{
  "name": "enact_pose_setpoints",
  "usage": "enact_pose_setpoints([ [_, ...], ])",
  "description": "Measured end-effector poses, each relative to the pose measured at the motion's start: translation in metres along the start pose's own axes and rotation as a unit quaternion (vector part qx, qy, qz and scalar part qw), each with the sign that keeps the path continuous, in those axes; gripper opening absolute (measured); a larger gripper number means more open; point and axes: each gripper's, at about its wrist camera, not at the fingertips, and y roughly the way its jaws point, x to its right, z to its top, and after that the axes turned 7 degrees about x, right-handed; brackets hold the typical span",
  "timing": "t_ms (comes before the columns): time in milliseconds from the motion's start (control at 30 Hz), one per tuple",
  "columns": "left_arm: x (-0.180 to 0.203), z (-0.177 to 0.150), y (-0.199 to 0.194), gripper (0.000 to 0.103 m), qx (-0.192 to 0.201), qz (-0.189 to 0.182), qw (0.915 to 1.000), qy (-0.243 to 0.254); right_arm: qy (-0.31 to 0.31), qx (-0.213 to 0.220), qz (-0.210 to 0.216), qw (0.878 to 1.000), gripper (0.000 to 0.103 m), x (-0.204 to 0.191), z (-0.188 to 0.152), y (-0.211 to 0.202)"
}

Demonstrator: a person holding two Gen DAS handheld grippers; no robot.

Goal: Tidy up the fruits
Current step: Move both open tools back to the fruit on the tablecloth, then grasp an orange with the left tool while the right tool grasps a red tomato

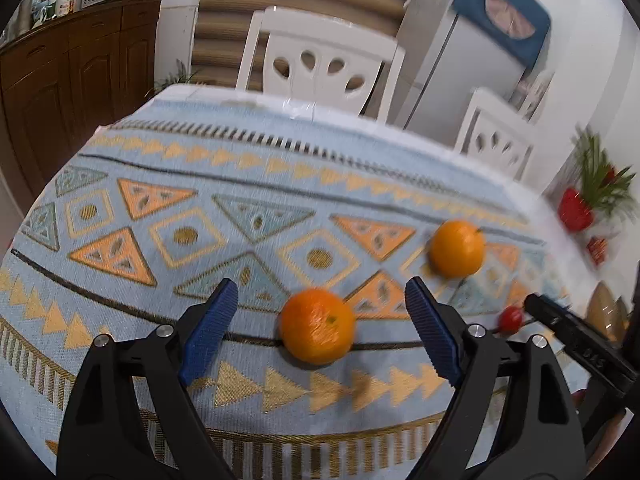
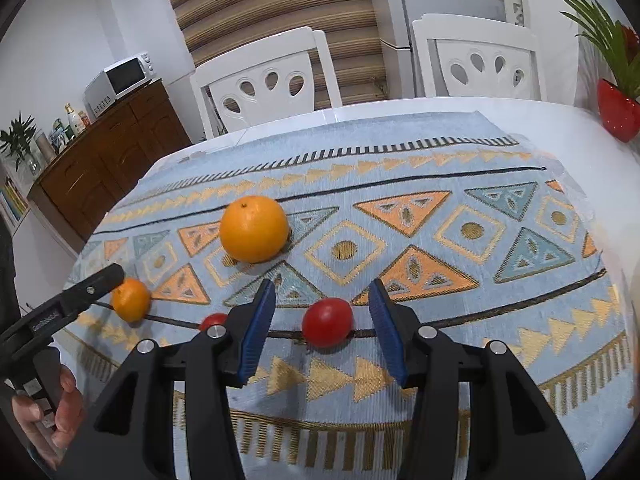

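On the patterned surface (image 2: 460, 240) we keep both claws spread and empty, each lined up with its own fruit: the left claw (image 1: 320, 312) brackets the small orange (image 1: 317, 330), the right claw (image 2: 322, 312) frames a red tomato (image 2: 327, 322) (neither touches yet). A larger orange (image 2: 254, 228) lies farther back.

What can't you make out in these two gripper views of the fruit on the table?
- Second small red fruit: right wrist view, mostly hidden behind the right gripper.
- Tan object: left wrist view, cut off by the edge, blurred.
- Bottle labels on the cabinet: too small.
- Where the fruit should go: no bowl or basket shows in either view.
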Motion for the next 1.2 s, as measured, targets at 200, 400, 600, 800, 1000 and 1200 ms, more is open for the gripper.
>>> enact_pose_setpoints([
  [200, -0.001, -0.003, 0.007, 0.082, -0.015, 0.016, 0.9997, 0.004, -0.008, -0.008, 0.004, 1.0, 0.049, 0.0, -0.005, 0.003],
  [400, -0.004, -0.005, 0.012, 0.079, -0.029, 0.014, 0.9995, 0.0, -0.02, -0.02, -0.006, 1.0, 0.047, -0.004, -0.009, 0.008],
  [600, 0.0, -0.006, 0.015, 0.078, -0.036, 0.015, 0.9992, 0.012, -0.028, -0.033, -0.014, 0.999, 0.046, -0.007, -0.011, 0.015],
  [800, 0.003, -0.008, 0.019, 0.076, -0.044, 0.019, 0.9987, 0.018, -0.035, -0.043, -0.019, 0.998, 0.036, -0.009, -0.013, 0.019],
  [1000, 0.005, -0.01, 0.019, 0.068, -0.046, 0.022, 0.9984, 0.023, -0.047, -0.046, -0.027, 0.998, 0.031, -0.012, -0.014, 0.022],
  [1200, 0.008, -0.01, 0.02, 0.062, -0.047, 0.028, 0.998, 0.032, -0.048, -0.048, -0.029, 0.997, 0.029, -0.012, -0.014, 0.024],
])
